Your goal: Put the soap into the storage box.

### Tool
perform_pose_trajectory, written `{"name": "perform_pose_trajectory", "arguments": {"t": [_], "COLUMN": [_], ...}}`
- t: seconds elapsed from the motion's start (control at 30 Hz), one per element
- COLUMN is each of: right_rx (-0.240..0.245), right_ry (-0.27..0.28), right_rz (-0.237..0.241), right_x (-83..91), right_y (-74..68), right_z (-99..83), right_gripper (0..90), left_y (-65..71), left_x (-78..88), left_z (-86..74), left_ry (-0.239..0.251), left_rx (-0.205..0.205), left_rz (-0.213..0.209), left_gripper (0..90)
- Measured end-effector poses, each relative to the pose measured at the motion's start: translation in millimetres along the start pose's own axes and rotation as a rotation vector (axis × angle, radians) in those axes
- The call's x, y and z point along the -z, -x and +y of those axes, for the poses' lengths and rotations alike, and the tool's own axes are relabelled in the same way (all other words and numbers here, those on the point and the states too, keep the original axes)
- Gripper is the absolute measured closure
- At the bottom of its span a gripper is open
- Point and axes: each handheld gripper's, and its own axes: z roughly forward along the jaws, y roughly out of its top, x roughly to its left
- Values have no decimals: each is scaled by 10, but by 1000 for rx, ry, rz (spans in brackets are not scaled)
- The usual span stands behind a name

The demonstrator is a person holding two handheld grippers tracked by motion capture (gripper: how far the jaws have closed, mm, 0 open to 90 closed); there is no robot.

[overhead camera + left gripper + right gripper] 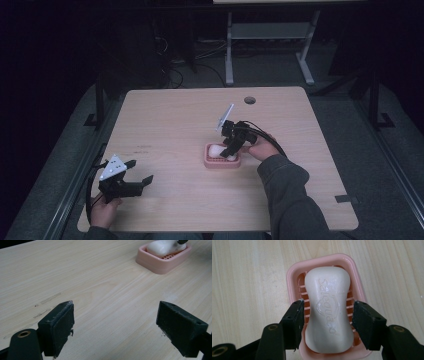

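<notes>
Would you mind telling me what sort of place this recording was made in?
Probably a lab or workshop, not a home: a bare wooden table with a cable hole, a metal-framed bench behind, loose cables on the dark floor.

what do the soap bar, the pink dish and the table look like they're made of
Soap bar: looks like white moulded soap, smooth and slightly glossy, with a brand name pressed into its top.
Pink dish: probably plastic, matt pink, with rounded moulded corners and a slotted floor.
Table: pale wood grain, likely laminate or veneer, satin.
</notes>
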Motion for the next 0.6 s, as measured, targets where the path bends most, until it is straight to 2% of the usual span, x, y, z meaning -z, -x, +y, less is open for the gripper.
{"name": "perform_pose_trajectory", "arguments": {"t": [0.6], "right_rx": [-19], "right_ry": [28], "right_rz": [-7], "right_x": [168], "right_y": [-42], "right_z": [-67], "right_gripper": [407], "left_y": [9], "left_x": [-8], "left_z": [1], "left_ry": [-4], "left_rx": [-4], "left_rz": [0], "left_gripper": [145]}}
